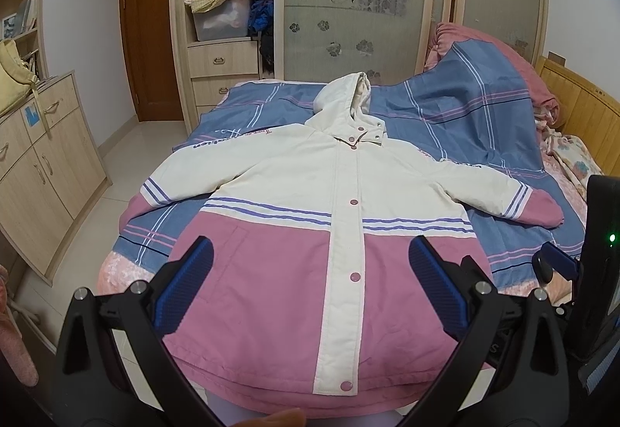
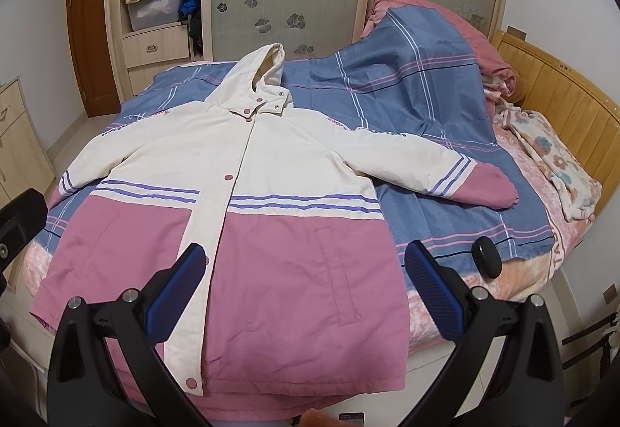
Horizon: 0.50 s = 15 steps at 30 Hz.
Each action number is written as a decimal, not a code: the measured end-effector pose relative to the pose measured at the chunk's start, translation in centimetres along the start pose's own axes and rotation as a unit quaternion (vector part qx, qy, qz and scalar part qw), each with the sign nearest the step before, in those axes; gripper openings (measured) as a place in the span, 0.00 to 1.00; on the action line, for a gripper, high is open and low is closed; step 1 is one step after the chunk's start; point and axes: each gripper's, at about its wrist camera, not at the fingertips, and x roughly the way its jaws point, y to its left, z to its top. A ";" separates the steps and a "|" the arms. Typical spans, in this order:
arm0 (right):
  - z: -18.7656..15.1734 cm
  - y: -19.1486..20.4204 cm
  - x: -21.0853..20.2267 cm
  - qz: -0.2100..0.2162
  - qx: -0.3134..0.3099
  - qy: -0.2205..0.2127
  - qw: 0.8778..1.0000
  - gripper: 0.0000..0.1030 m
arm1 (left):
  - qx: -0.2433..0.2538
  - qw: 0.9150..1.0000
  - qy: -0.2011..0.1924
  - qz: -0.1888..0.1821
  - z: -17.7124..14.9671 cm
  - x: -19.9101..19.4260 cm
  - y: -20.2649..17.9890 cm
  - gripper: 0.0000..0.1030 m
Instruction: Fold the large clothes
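Note:
A hooded jacket (image 1: 310,194), cream on top and pink below with purple stripes, lies flat and buttoned on the bed, front up, sleeves spread, hood away from me. It also shows in the right wrist view (image 2: 248,217). My left gripper (image 1: 310,272) is open and empty, hovering above the pink lower front near the hem. My right gripper (image 2: 304,274) is open and empty, above the jacket's right pocket area. The right gripper's body shows at the edge of the left wrist view (image 1: 596,256).
The bed has a blue plaid cover (image 1: 457,109), bunched up with a pink quilt (image 2: 445,24) at the back right. A wooden headboard (image 2: 562,97) is on the right. A wardrobe (image 1: 348,0) stands behind, a cabinet (image 1: 42,163) on the left. A small black object (image 2: 487,256) lies on the bed's edge.

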 end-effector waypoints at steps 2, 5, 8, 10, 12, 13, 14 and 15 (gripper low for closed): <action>-0.1 0.0 0.1 0.000 0.000 0.001 1.000 0.99 | 0.001 1.000 0.002 0.001 0.1 0.1 -0.1 0.98; -0.1 0.0 0.2 0.000 0.000 0.002 1.000 0.99 | 0.001 1.000 0.003 0.001 0.1 0.0 -0.1 0.98; -0.1 0.0 0.3 0.001 -0.001 0.004 1.000 0.99 | 0.002 1.000 0.005 0.000 0.2 0.2 -0.1 0.98; -0.1 -0.1 0.4 0.001 0.000 0.006 1.000 0.99 | 0.003 1.000 0.006 0.001 0.1 0.2 -0.1 0.98; -0.2 -0.1 0.6 0.001 0.000 0.008 1.000 0.99 | 0.004 1.000 0.008 0.001 0.1 0.3 -0.2 0.98; -0.2 -0.2 0.7 0.001 0.001 0.009 1.000 0.99 | 0.004 1.000 0.009 0.001 0.1 0.4 -0.2 0.98; -0.2 -0.2 0.9 0.002 0.001 0.010 1.000 0.99 | 0.005 1.000 0.011 0.001 0.3 0.6 -0.3 0.98; -0.3 -0.3 1.0 0.002 0.001 0.012 1.000 0.99 | 0.005 1.000 0.011 0.001 0.2 0.7 -0.4 0.98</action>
